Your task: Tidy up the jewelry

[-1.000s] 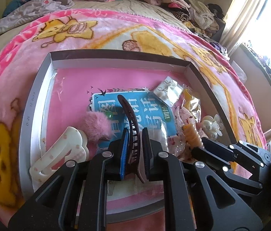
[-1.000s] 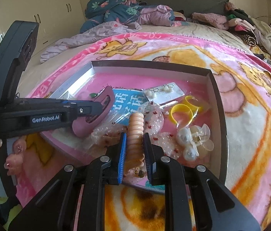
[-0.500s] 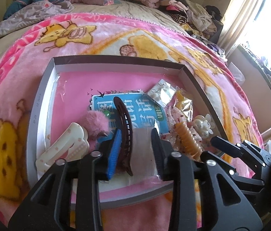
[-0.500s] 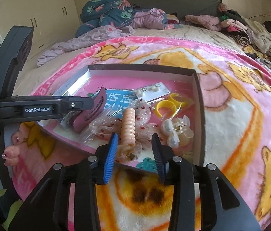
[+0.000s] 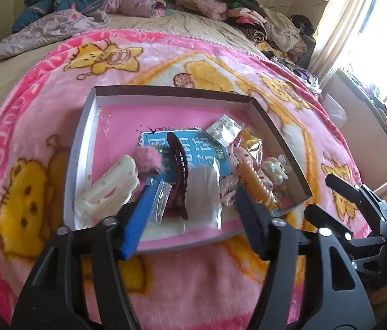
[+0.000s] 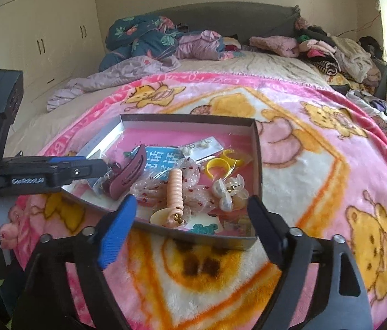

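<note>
A shallow grey box (image 5: 80, 148) (image 6: 258, 148) with a pink floor lies on the blanket and holds hair accessories. A dark maroon hair clip (image 5: 178, 170) (image 6: 127, 176) lies in it beside a pink pompom (image 5: 149, 162) and a cream clip (image 5: 111, 184). A peach spiral hair tie (image 5: 254, 184) (image 6: 175, 195) lies on lace, near a pearl clip (image 6: 227, 189) and yellow rings (image 6: 217, 165). My left gripper (image 5: 193, 217) is open above the box's near edge, empty. My right gripper (image 6: 190, 222) is open and empty at the near wall.
The box sits on a pink cartoon-bear blanket (image 6: 317, 165) on a bed. Piled clothes (image 6: 331, 52) and a crumpled duvet (image 6: 144, 38) lie at the far end. Cupboards (image 6: 42, 33) stand to the left, a bright window (image 5: 380, 27) to the right.
Both grippers opened and drew back from the box. The left let go of the maroon clip and the right let go of the peach spiral tie; both now lie in the box.
</note>
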`<move>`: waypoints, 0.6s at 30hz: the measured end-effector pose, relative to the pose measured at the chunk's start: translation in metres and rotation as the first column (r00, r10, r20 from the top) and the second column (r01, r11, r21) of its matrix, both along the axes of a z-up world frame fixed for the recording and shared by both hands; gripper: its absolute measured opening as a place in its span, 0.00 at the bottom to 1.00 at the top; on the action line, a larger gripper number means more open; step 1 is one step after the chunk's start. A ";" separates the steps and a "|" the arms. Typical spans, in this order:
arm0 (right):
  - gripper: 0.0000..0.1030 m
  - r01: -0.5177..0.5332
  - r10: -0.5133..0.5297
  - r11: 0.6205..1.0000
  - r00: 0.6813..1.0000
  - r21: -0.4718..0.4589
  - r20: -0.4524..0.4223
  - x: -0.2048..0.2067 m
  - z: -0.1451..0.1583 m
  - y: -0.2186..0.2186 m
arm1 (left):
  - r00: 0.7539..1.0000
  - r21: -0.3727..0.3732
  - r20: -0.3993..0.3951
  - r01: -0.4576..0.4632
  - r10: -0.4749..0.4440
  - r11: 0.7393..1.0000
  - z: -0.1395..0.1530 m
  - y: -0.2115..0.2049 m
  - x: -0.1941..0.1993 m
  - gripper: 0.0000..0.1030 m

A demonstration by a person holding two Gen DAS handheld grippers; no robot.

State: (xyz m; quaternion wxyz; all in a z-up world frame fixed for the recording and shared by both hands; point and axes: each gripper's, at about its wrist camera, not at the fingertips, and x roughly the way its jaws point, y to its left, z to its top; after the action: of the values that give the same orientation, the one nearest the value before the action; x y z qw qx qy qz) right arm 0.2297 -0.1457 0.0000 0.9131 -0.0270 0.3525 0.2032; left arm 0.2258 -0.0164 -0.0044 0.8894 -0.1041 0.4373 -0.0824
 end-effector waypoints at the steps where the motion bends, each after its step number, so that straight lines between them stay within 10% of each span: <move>1: 0.79 0.001 -0.001 1.000 1.000 0.002 0.004 -0.003 0.002 0.000 | 1.000 0.002 0.005 -0.002 0.002 1.000 0.002 0.000 -0.004 0.58; 10: 0.90 0.023 -0.023 1.000 0.999 0.019 0.027 -0.024 0.011 -0.003 | 0.998 0.020 0.050 -0.029 0.028 0.999 0.014 0.009 -0.032 0.89; 18: 0.91 0.035 -0.036 0.999 0.999 0.027 0.039 -0.040 0.016 -0.005 | 0.997 0.041 0.061 -0.050 0.048 0.998 0.019 0.015 -0.049 0.89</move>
State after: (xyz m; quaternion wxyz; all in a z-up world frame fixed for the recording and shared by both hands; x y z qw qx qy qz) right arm 0.1902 -0.1504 0.0156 0.9237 -0.0128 0.3321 0.1908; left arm 0.1764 -0.0010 0.0145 0.9060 -0.0935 0.4092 -0.0546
